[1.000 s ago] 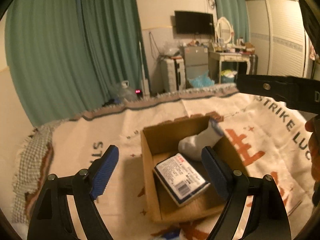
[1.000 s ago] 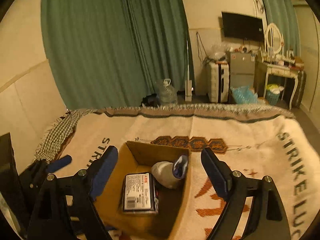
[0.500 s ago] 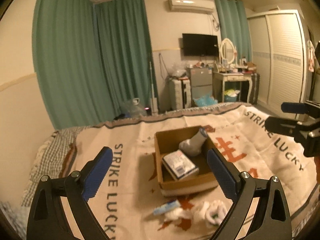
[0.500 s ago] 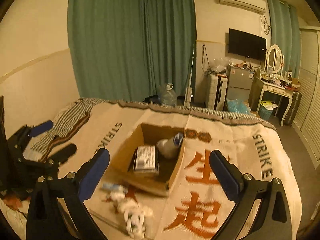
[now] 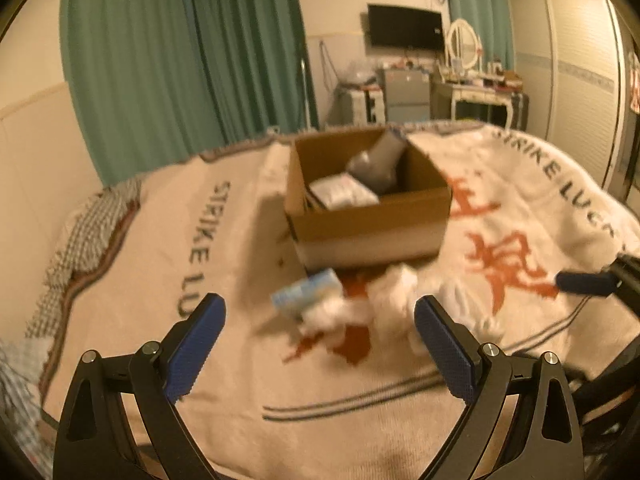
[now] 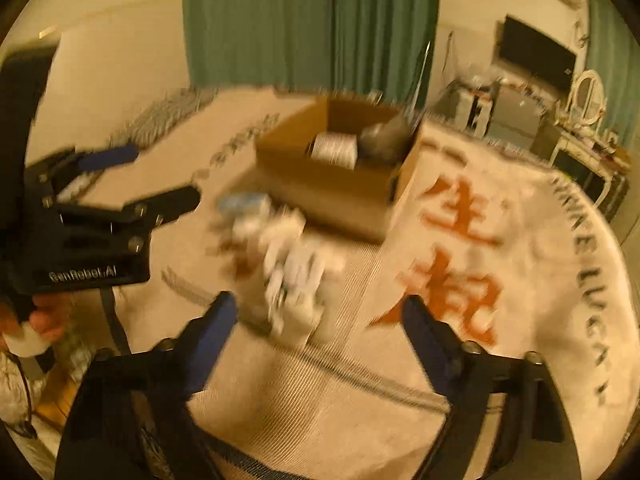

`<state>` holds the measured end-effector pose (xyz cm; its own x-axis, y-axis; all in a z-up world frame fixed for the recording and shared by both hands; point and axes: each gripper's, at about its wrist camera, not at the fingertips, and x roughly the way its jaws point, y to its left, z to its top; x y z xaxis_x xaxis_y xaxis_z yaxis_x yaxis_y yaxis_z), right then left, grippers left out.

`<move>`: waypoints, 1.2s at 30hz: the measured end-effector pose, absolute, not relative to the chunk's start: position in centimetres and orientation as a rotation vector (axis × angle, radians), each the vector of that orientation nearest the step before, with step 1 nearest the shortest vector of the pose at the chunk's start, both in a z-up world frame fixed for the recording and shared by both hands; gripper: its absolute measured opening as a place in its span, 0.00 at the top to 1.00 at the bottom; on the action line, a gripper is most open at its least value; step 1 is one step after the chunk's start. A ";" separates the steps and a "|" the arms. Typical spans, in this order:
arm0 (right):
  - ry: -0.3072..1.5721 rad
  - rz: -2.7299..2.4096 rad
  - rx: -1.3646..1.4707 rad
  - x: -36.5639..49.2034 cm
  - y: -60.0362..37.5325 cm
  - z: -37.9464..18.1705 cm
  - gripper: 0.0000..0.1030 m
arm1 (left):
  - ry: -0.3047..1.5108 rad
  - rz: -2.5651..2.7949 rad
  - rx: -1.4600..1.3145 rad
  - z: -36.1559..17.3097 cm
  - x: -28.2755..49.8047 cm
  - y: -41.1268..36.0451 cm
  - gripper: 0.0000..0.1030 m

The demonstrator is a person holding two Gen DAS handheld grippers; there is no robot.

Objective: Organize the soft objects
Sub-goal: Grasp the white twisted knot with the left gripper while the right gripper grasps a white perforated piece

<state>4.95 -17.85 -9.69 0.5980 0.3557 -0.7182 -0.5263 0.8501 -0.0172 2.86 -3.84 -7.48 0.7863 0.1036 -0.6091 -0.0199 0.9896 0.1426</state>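
Left wrist view: we find the left gripper (image 5: 320, 320) with its jaws spread wide and empty, poised above a loose heap of white soft items (image 5: 384, 308) lying on the cream printed blanket (image 5: 240, 360), just in front of the open brown cardboard box (image 5: 368, 216). A small pale-blue packet (image 5: 306, 294) lies touching the heap's left edge. The box already holds a white labelled pack (image 5: 342, 196) and a grey sock-like item (image 5: 378, 160).

The right gripper (image 6: 316, 312) likewise has its jaws apart, holding nothing, directly before the same heap (image 6: 296, 272).

In our judgement the step is a pick from the heap. We advise straddling a single piece, closing on its bulk, not a trailing edge, and lifting clear of the box wall before release.

Legible writing: "STRIKE LUCKY" and red Chinese characters on the blanket; "GenRobot.AI", slightly blurred, on the left gripper's body. The pack label is unreadable.
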 end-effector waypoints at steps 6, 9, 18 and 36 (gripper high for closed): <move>0.827 0.526 -0.223 6.0 -16.6 -13.6 0.33 | 0.737 0.069 0.150 -11.3 2.6 -3.6 0.06; 0.850 0.535 -0.214 7.0 -16.1 -14.6 0.52 | 0.773 0.063 0.122 -12.3 2.8 -2.9 0.06; 0.808 0.559 -0.136 7.1 -18.1 -11.8 0.77 | 0.783 -0.013 0.077 -12.4 2.8 -4.5 0.06; 0.810 0.444 -0.070 9.8 -23.3 -13.2 0.77 | 0.836 -0.130 0.093 -14.5 6.5 -10.8 0.50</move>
